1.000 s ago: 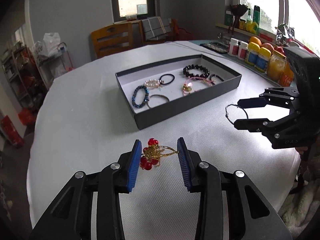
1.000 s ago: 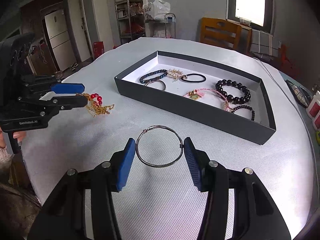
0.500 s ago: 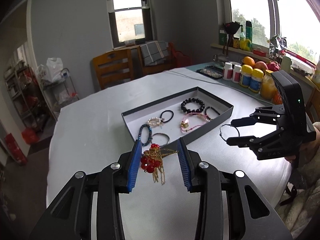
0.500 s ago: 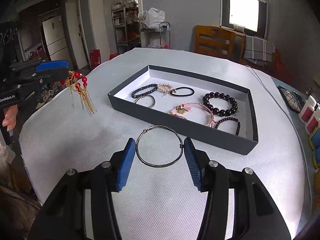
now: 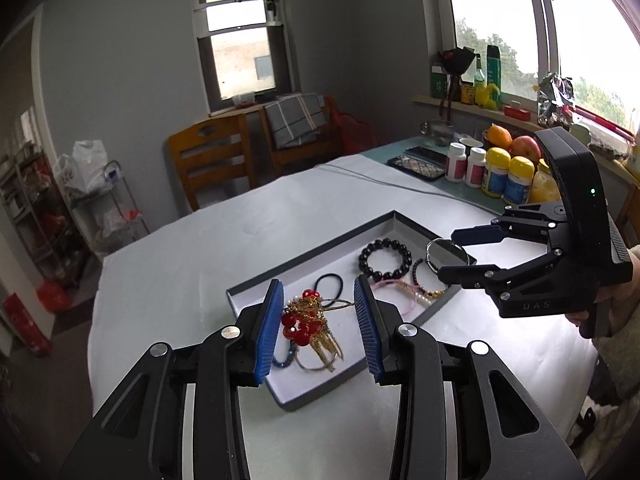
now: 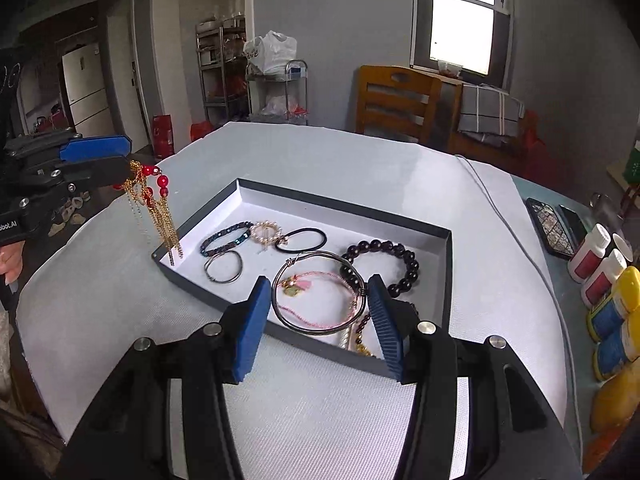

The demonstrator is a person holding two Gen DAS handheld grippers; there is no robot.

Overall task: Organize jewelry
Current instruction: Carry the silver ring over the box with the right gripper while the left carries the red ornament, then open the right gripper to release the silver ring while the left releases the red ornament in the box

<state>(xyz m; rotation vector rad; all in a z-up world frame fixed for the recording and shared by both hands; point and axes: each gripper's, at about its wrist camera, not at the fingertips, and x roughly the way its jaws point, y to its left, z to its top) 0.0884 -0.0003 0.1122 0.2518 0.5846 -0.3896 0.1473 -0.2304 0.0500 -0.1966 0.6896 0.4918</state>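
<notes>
Left hand-held gripper (image 5: 318,322) clamping tassel ornament (image 5: 310,322), right hand-held gripper (image 6: 318,316) clamping bangle (image 6: 320,292) above tray rim (image 6: 320,346)

A gold chain ornament with red beads (image 5: 307,320) hangs between the left gripper's (image 5: 318,326) blue pads, its fine gold tassels dangling straight down below the jaws. A thin silver wire bangle (image 6: 319,293), a plain ring with a small twisted clasp, spans the gap between the right gripper's (image 6: 316,320) pads, lying roughly flat. Beyond and beneath both pairs of jaws sits a shallow dark box with a white floor (image 6: 446,280), holding a large dark bead bracelet (image 6: 386,262), a black hair tie (image 6: 302,239), a pearl ring-shaped piece (image 6: 266,233), a blue bead bracelet (image 6: 224,236), a metal ring (image 6: 223,267) and a pink cord bracelet (image 6: 320,280).
</notes>
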